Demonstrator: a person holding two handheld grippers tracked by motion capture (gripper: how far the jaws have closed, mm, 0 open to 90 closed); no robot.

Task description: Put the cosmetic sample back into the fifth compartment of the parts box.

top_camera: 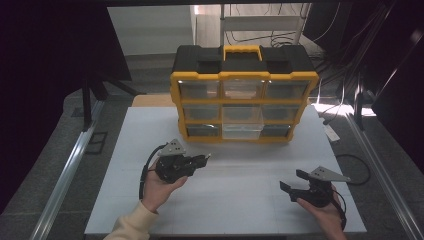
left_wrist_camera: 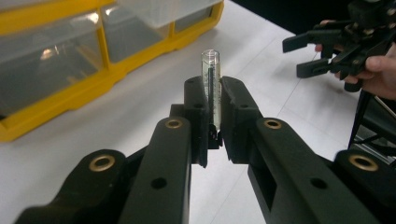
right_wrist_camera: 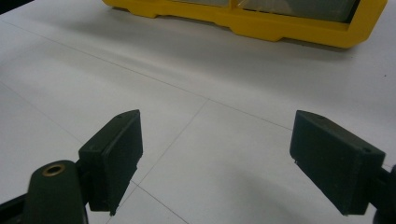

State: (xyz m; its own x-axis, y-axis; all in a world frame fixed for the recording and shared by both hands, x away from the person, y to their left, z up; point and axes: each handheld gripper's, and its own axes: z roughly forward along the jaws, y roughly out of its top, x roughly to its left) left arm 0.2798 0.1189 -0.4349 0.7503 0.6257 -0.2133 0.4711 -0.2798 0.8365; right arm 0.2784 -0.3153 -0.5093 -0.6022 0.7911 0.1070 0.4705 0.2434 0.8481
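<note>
Left tongs [left_wrist_camera: 212,121], nearest the lens in the left gripper view, are clamped on a small clear vial [left_wrist_camera: 211,88] with a dark streak inside; the vial stands upright between the pads, its top clear of them. In the high view the left hand [top_camera: 161,187] holds these tongs [top_camera: 204,160] low over the white worktop [top_camera: 240,200], pointing right and slightly toward the yellow drawer organizer [top_camera: 244,107]. Right tongs [right_wrist_camera: 215,158] stand wide apart with nothing between them, held by the right hand [top_camera: 325,210] near the front right of the worktop, aimed left. The organizer stands upright at the rear, its middle drawers [top_camera: 242,122] protruding. Nothing lies between the tongs and the organizer.
</note>
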